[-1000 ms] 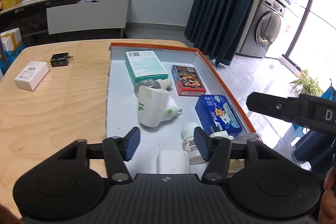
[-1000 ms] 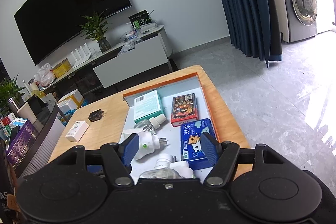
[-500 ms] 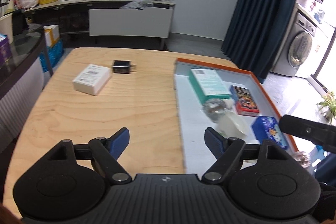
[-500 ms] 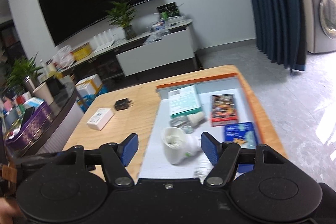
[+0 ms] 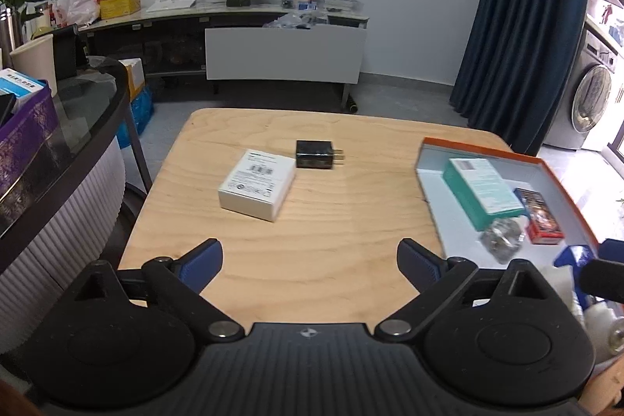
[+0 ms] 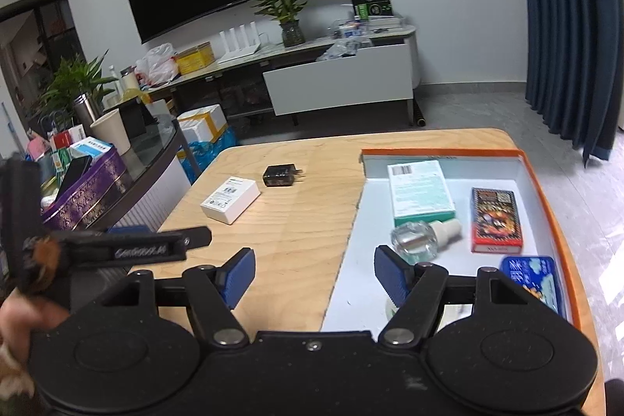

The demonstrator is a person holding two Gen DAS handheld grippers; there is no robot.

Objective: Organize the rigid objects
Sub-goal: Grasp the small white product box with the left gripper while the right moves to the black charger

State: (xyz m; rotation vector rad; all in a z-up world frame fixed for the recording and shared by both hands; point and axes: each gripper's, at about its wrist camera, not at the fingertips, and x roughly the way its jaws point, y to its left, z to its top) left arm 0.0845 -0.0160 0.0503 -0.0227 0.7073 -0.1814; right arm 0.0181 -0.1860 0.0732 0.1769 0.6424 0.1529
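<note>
Swung off tray (image 5: pixel 561 178), left hand-held gripper (image 5: pixel 310 262) opening, empty, white box (image 5: pixel 256 184) ahead beyond fingertips

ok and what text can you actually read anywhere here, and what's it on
"Gen...AI", middle letters blurred: white lettering on the black bar
white box: barcode label, print too small to read
teal box: barcode label, too small
red box: print blurred
blue tin: white characters, blurred
green-and-black box on the console: unreadable

Bare table (image 5: pixel 312 260) ahead, passage free; white box (image 5: pixel 256 184) at 11, black charger (image 5: pixel 315 154) at 12; tray (image 5: pixel 565 178) wall blocks 2.
</note>
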